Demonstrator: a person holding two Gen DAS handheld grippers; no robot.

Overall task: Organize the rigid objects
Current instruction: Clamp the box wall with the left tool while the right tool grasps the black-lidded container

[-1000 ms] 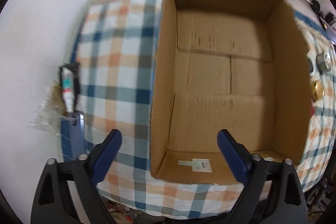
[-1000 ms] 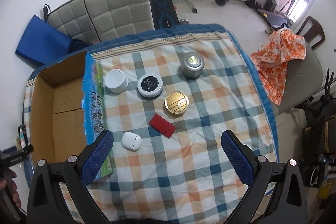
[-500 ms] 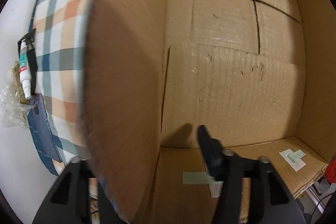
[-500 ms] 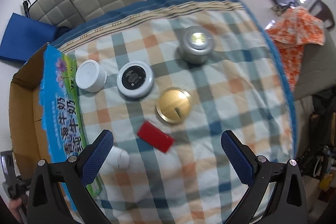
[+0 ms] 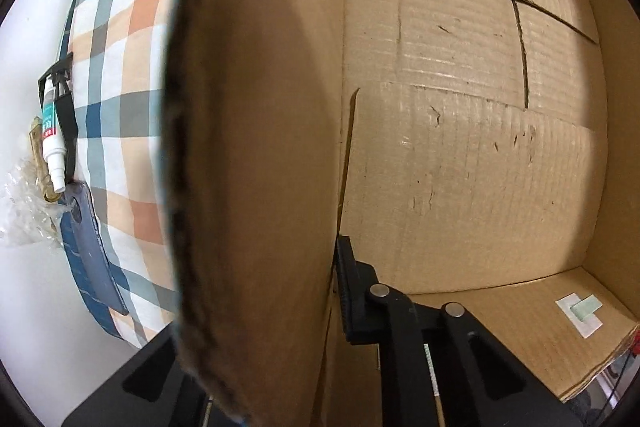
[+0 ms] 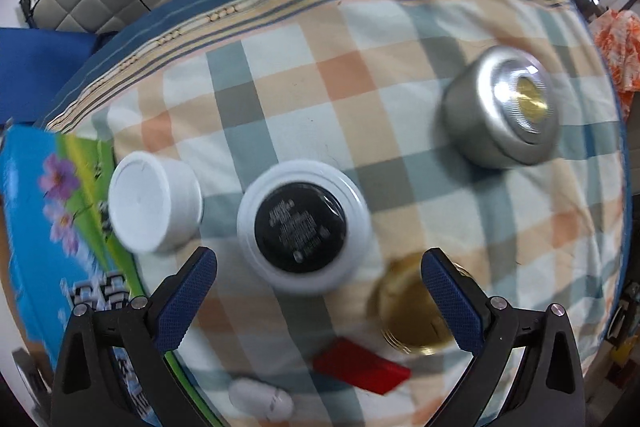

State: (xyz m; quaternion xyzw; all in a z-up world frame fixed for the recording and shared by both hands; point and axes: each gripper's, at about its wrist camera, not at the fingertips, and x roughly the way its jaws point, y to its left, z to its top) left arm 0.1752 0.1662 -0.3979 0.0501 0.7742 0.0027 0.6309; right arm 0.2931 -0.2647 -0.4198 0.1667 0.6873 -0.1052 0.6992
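Brown cardboard box (image 5: 460, 155) | my left gripper (image 5: 260, 287) has just closed, pinching its wall: steadied | right gripper (image 6: 320, 303) spread, lowered over black-lidded white round jar (image 6: 302, 225).

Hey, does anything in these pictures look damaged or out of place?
Only wear: the cardboard box floor is creased and scuffed, and its near wall's top edge looks frayed. The jars on the checked cloth sit upright; nothing looks spilled.
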